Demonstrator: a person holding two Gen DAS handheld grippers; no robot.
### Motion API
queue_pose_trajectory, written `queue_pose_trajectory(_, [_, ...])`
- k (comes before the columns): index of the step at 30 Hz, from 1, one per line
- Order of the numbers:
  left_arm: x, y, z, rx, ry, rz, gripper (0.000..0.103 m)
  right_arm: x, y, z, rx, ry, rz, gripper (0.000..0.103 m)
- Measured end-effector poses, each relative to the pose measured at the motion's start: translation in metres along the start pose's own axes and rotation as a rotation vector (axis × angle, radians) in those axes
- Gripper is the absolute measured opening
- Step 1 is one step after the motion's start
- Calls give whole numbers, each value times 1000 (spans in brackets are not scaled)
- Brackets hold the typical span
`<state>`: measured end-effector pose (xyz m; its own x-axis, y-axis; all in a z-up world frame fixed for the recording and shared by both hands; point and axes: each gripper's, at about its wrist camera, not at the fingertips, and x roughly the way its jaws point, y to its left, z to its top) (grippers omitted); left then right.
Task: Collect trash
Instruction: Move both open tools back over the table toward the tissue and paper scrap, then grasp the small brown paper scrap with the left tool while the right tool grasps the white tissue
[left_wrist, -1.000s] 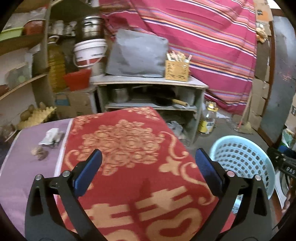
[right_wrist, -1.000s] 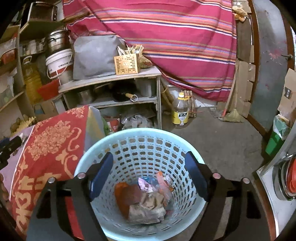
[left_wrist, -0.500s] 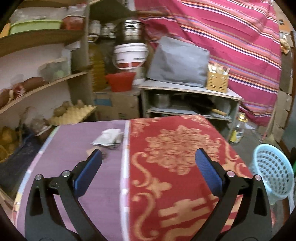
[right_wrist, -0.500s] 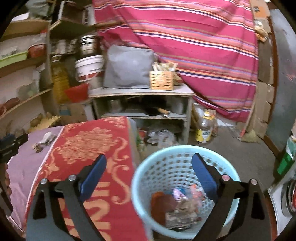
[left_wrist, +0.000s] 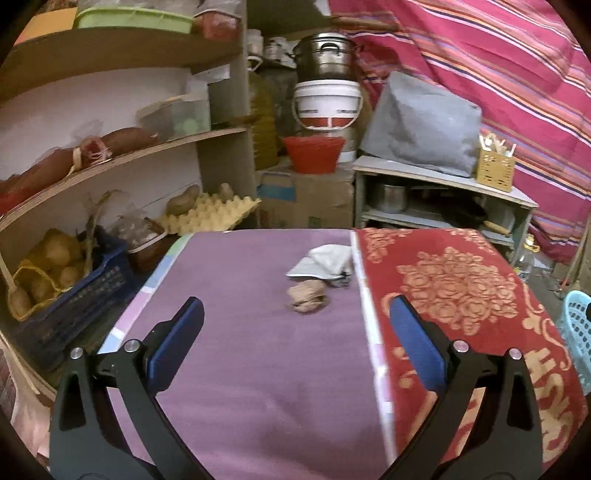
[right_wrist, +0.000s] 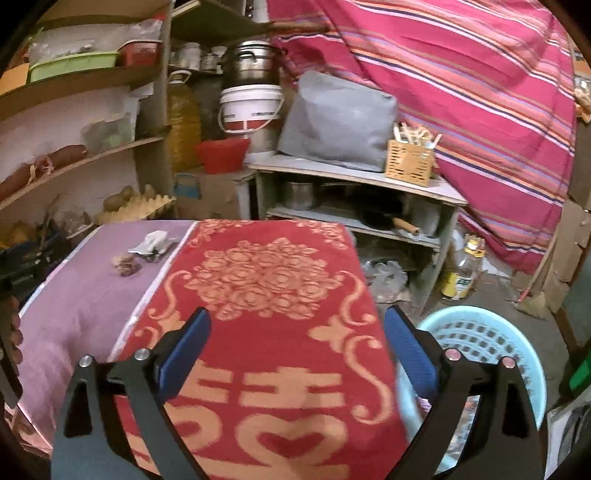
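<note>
A crumpled brown wad (left_wrist: 307, 296) and a silver-white wrapper (left_wrist: 325, 263) lie on the purple cloth (left_wrist: 236, 350) of the table; both also show in the right wrist view, the wad (right_wrist: 126, 265) and the wrapper (right_wrist: 152, 243). My left gripper (left_wrist: 295, 345) is open and empty, above the purple cloth, short of the wad. My right gripper (right_wrist: 297, 349) is open and empty above the red patterned cloth (right_wrist: 269, 302). The light blue basket (right_wrist: 484, 350) stands on the floor at the table's right; its edge shows in the left wrist view (left_wrist: 578, 332).
Wooden shelves (left_wrist: 122, 155) with potatoes, an egg tray (left_wrist: 207, 214) and a blue crate (left_wrist: 70, 295) stand left of the table. A grey shelf unit (right_wrist: 354, 206) with pots stands behind. An oil bottle (right_wrist: 461, 273) stands on the floor before a striped curtain (right_wrist: 461, 92).
Both grippers have swung left. The left view moved from the red cloth to the purple cloth with the trash. The right gripper moved off the basket to above the red cloth.
</note>
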<state>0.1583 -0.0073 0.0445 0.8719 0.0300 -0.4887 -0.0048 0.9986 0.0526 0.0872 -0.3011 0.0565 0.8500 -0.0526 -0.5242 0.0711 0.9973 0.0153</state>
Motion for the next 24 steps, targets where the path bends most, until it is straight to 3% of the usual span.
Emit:
queue_pose_trajectory(4, [12,19,2,-20,18,52,97,16,21,18,9,5,27,93])
queue_pose_trajectory(6, [22,32,5,-60,35,40,97,24,29,30,4,6,41,93])
queue_pose_trajectory(11, [50,43,19,-44,54,38,97,51,44,58,-24,0,49,93])
queue_pose_trajectory(19, [108,30,37,5,105,-1,97,114,43,96,68,35,76,93])
queue_pose_trajectory(24, [142,16,37,18,140,-46,97,150,60,107,-6,47,33,93])
